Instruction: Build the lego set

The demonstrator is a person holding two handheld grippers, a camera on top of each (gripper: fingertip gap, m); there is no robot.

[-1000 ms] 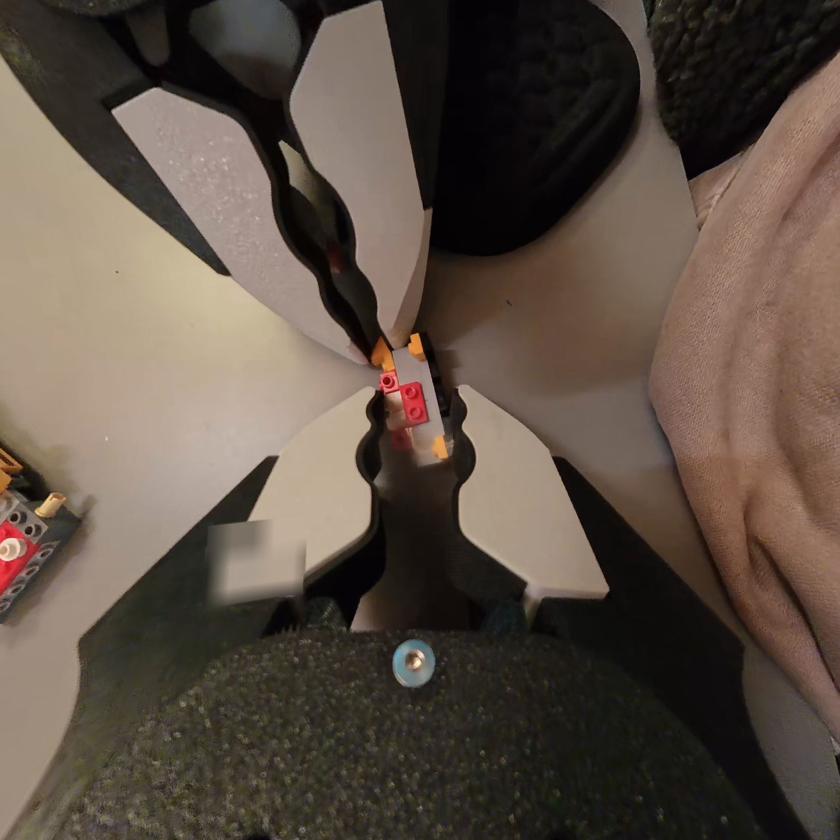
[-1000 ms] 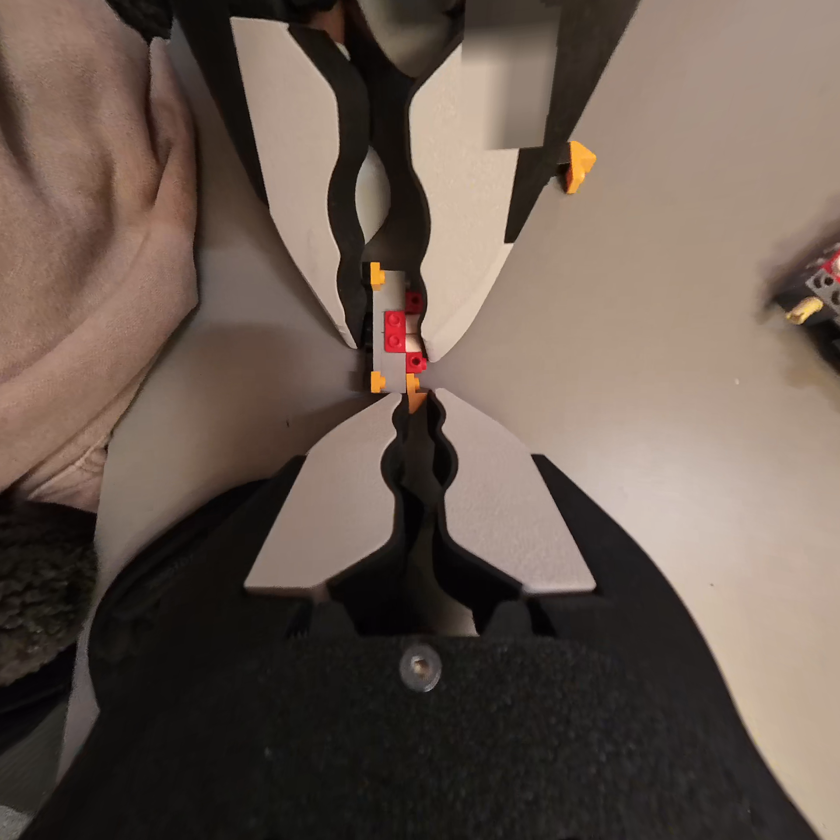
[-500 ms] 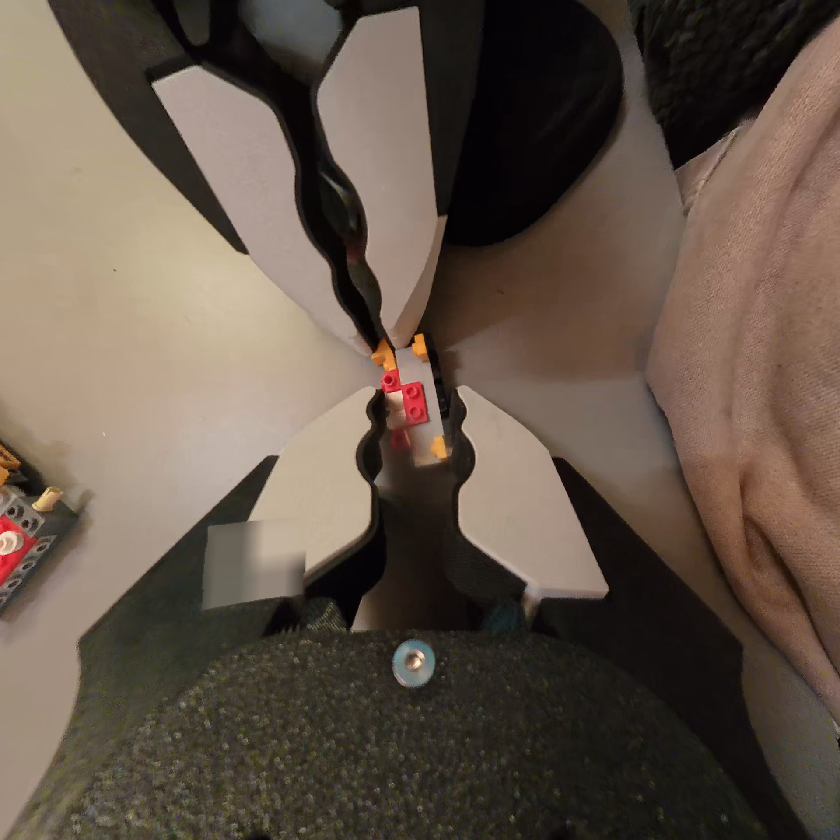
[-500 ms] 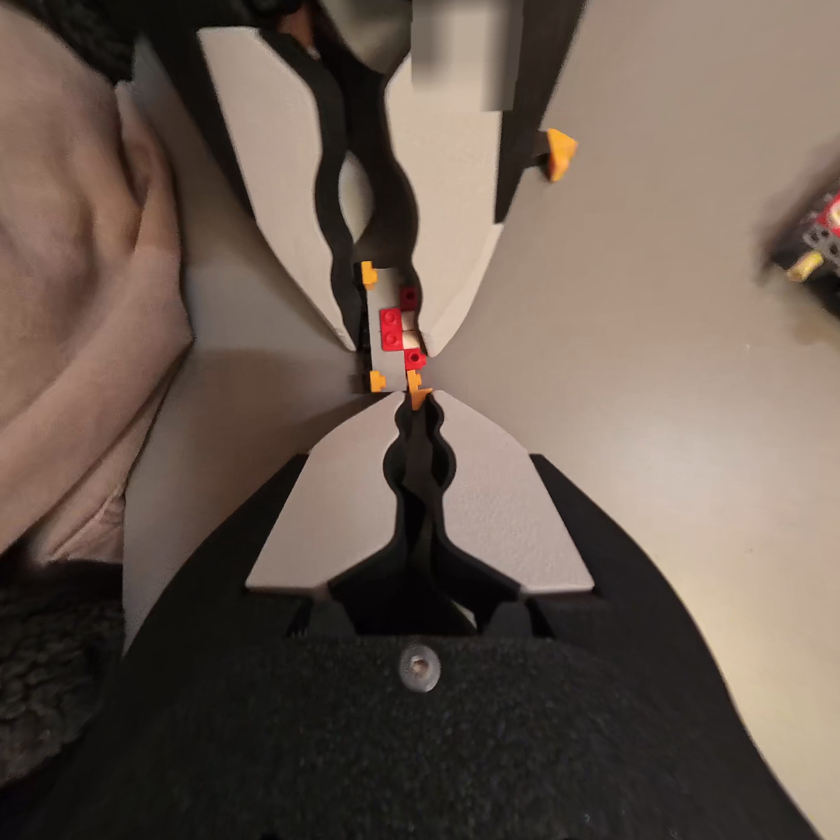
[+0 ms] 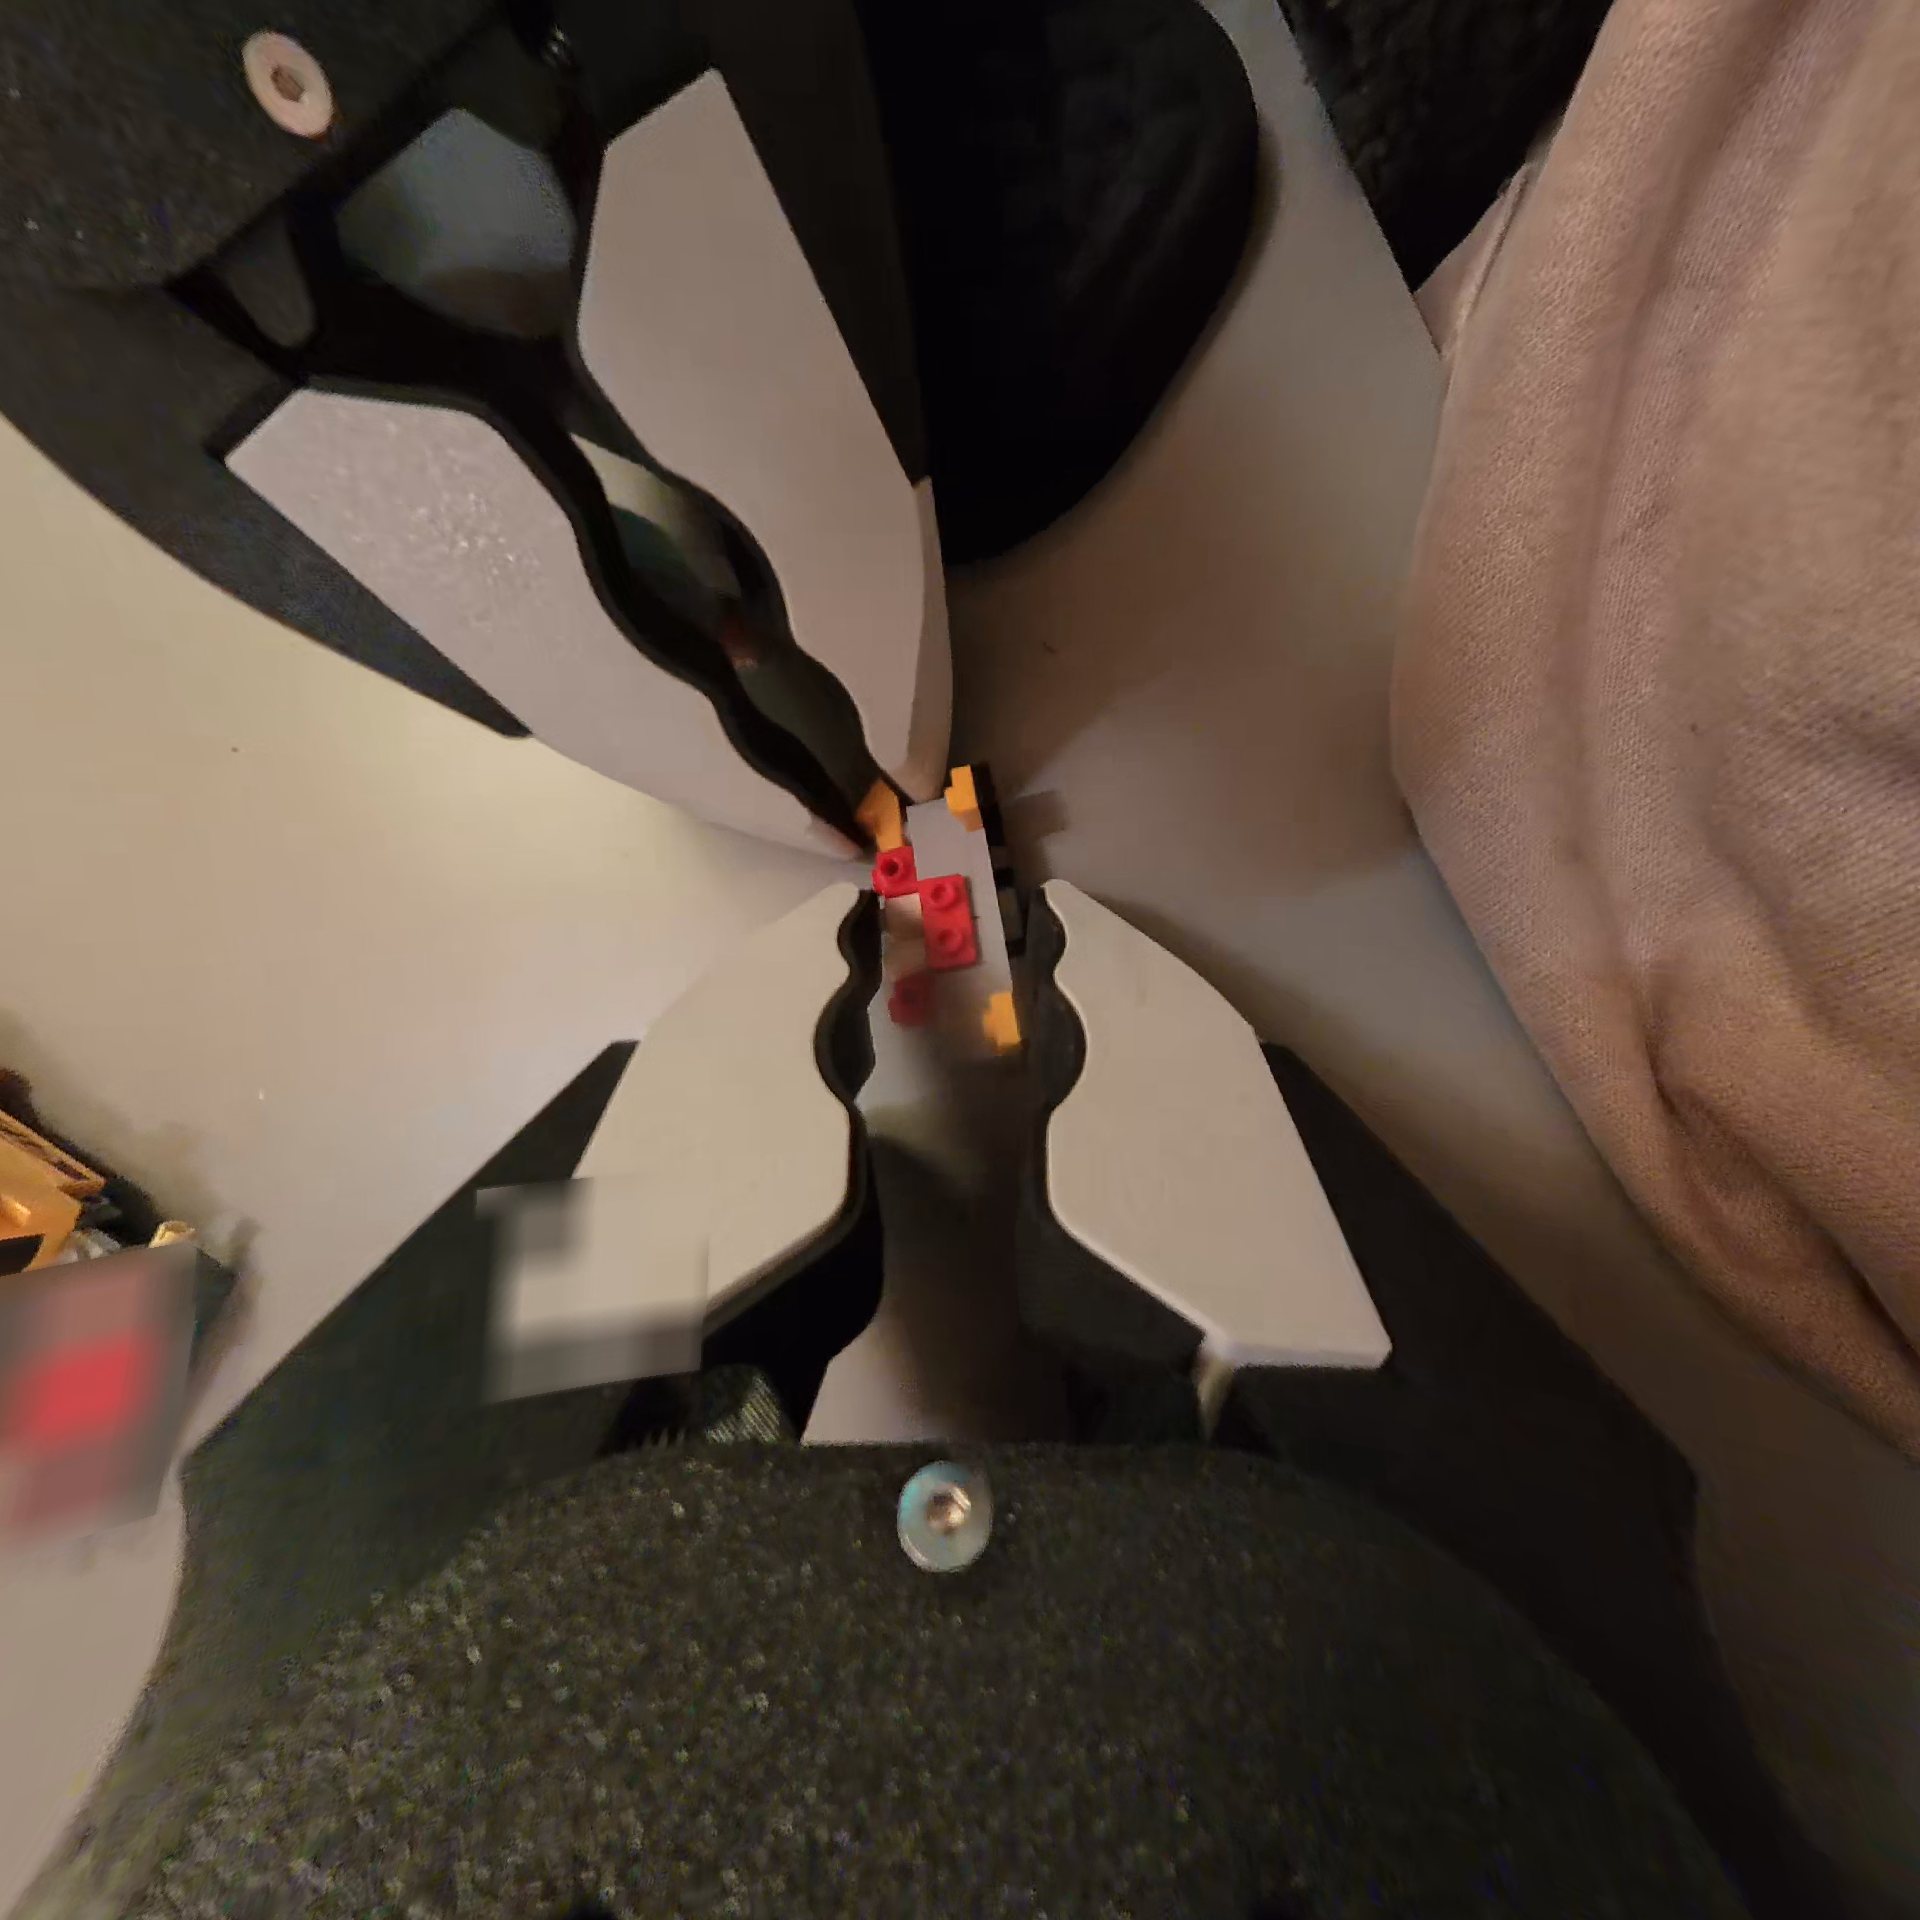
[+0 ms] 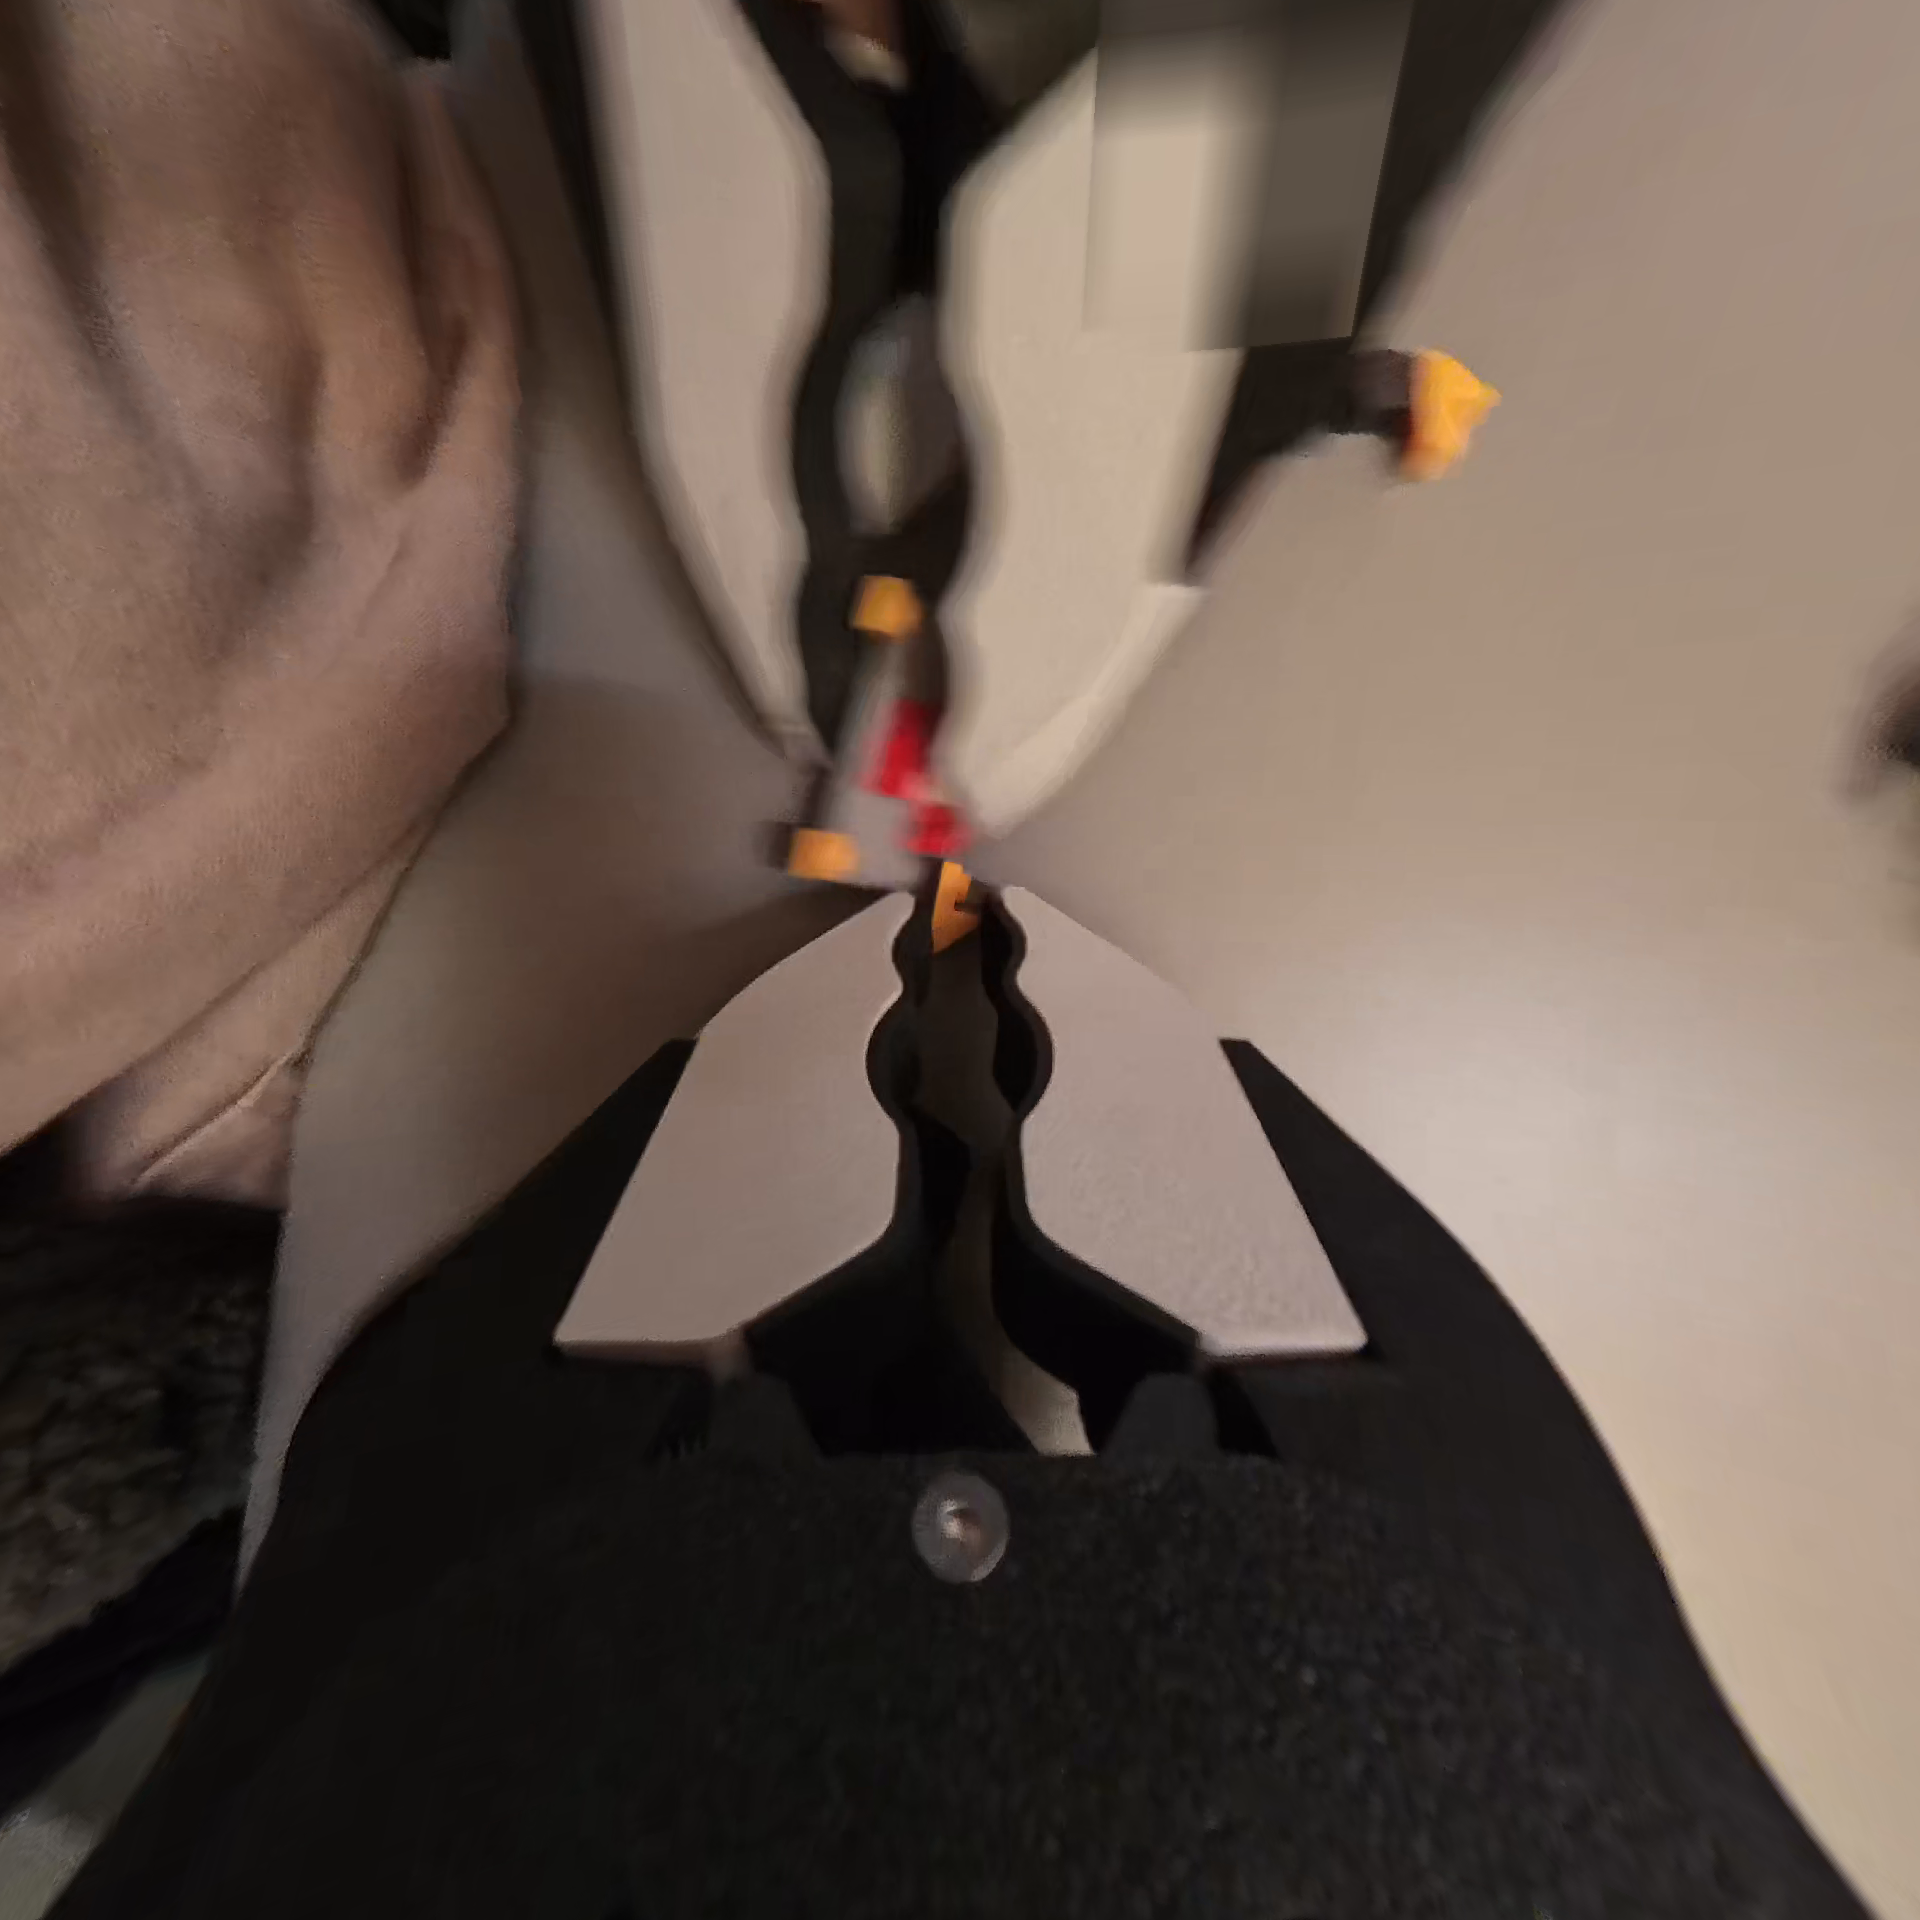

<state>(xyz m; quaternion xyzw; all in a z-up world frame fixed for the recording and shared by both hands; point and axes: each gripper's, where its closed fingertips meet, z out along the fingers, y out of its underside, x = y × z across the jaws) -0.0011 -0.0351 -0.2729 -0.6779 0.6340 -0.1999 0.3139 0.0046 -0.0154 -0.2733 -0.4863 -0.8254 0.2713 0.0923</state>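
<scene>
Pale beige table (image 5: 312, 883), warm dim light, right wrist view motion-blurred. In the left wrist view, the left gripper (image 5: 951, 935) sits nearest, grey fingers (image 5: 1164, 1122) closed in on a small lego build (image 5: 961, 914), pinching its lower end between the tips; gap behind the tips stays wide. Build is a narrow grey plate with red bricks (image 5: 948, 920) stacked on top and small orange pieces at its corners, held just above the table, upright along the view axis. Right past it, the right gripper (image 5: 894, 805) comes in from the top, tips nearly touching each other, pinching an orange piece (image 5: 881, 808) at the build's far left corner. Both grippers meet tip to tip over the build. Pink cloth (image 5: 1662, 727) bunches along the right side of the table, dark fuzzy fabric (image 5: 1403, 125) beyond it. Far left edge: another lego assembly (image 5: 42, 1205), orange and dark parts, partly blurred, well apart from the grippers. In the right wrist view, right gripper (image 6: 951, 914) fingers pressed nearly together on the orange piece (image 6: 951, 904), which touches the build (image 6: 894, 769) held by the left gripper (image 6: 883, 727) beyond. A loose orange brick (image 6: 1444, 421) lies on the table (image 6: 1558, 935) farther off to the right, just beside the left gripper's body. Pink cloth (image 6: 208, 520) at left. Dark smear at far right edge, too blurred to tell.
</scene>
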